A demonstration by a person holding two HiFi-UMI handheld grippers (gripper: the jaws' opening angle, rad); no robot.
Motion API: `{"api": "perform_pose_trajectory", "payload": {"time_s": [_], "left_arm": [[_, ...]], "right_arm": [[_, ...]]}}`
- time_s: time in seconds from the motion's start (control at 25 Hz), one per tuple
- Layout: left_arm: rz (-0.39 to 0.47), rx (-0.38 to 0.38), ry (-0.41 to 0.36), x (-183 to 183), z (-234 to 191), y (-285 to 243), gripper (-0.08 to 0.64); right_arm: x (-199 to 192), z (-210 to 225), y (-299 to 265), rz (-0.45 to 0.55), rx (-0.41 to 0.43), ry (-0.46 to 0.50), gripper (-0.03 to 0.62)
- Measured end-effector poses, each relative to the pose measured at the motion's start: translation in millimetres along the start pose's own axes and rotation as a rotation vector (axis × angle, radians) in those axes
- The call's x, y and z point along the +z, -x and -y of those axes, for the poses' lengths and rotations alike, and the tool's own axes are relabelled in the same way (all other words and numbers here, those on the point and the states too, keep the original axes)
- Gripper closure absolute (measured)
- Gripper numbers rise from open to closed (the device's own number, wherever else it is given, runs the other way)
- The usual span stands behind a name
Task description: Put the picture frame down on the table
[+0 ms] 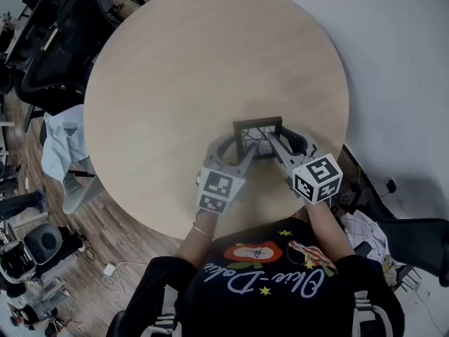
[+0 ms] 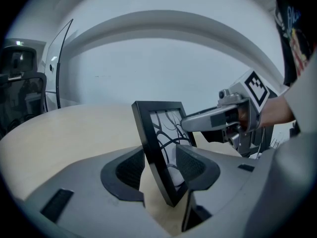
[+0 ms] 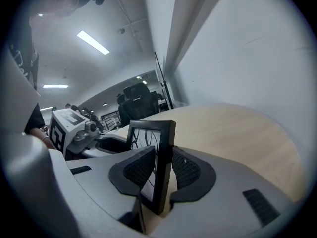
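Note:
A small black picture frame (image 1: 258, 137) with a dark branch drawing stands upright on the round wooden table (image 1: 196, 69), close to its near edge. My left gripper (image 1: 237, 146) reaches in around the frame's left side, and my right gripper (image 1: 282, 141) around its right side. In the left gripper view the frame (image 2: 163, 148) leans between the two pads with a gap on either side; that gripper (image 2: 158, 165) is open. In the right gripper view the frame's edge (image 3: 161, 157) stands between the pads with a thin gap; that gripper (image 3: 156, 170) is open too.
Dark office chairs (image 1: 56, 41) stand on the wooden floor left of the table, with cables and gear beneath them. Another dark chair (image 1: 414, 237) sits at the lower right. A pale wall runs past the table's far right side.

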State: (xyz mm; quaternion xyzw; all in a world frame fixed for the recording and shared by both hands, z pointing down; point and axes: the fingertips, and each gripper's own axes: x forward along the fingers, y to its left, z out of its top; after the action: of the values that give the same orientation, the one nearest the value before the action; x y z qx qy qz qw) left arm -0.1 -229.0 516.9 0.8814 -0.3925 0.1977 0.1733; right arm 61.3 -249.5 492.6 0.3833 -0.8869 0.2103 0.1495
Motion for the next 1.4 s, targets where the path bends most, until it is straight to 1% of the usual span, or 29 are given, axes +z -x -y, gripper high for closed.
{"api": "perform_pose_trajectory", "payload": {"time_s": [0.52, 1.2, 1.4], "left_arm": [[-0.018, 0.030, 0.025, -3, -12, -6, 0.359], [-0.017, 0.100, -0.030, -5, -19, -12, 0.336], [-0.026, 0.128, -0.031, -6, -22, -13, 0.331]], "right_arm": [[1, 6, -15, -0.034, -0.014, 0.018, 0.505], [-4, 18, -24, -0.031, -0.045, -0.062, 0.499], [-6, 21, -28, -0.047, -0.049, -0.081, 0.497]]}}
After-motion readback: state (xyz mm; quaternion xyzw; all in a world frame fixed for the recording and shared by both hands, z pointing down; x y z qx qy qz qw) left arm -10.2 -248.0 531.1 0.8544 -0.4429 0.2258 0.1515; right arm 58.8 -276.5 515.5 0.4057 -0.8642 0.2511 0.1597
